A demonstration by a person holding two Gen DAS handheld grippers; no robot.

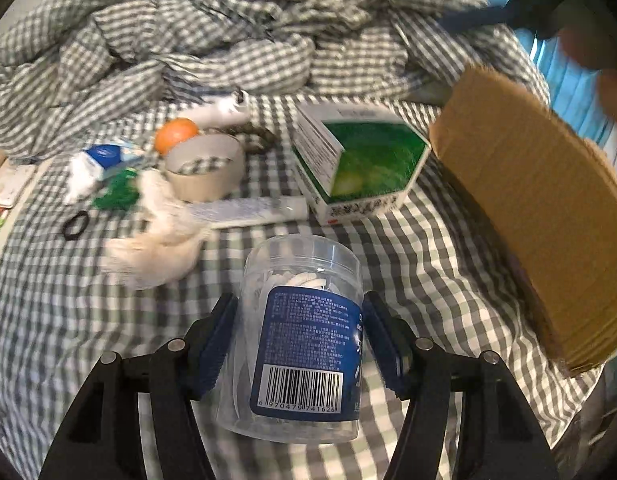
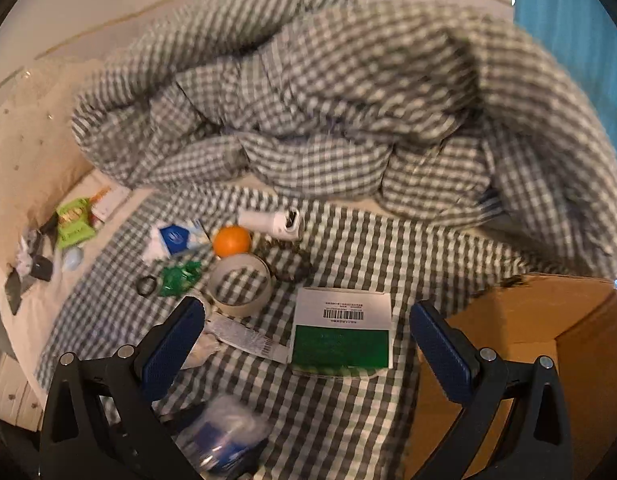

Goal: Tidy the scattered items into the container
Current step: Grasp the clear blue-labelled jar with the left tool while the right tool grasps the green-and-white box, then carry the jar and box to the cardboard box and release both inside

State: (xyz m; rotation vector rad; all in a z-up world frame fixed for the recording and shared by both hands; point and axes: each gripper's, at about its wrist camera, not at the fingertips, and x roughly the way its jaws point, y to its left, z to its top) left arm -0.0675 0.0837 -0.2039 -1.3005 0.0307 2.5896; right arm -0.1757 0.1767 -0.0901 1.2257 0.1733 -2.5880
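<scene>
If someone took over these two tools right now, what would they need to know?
Left hand-held gripper: fingers either side of the clear floss-pick jar, not visibly gripping it.
Right hand-held gripper: open, empty, above the green-and-white box.
Cardboard box: at the right, nothing visible inside.
Left to do: jar, green box, tape roll, orange, tube, white bottle, the rest.

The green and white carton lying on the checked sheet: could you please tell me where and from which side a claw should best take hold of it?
Grip the green and white carton across its two long flat sides, coming down from above. It lies flat and apart from the tape roll and the cardboard box, so both sides look free. The right claw already stands open, wider than the carton.
</scene>
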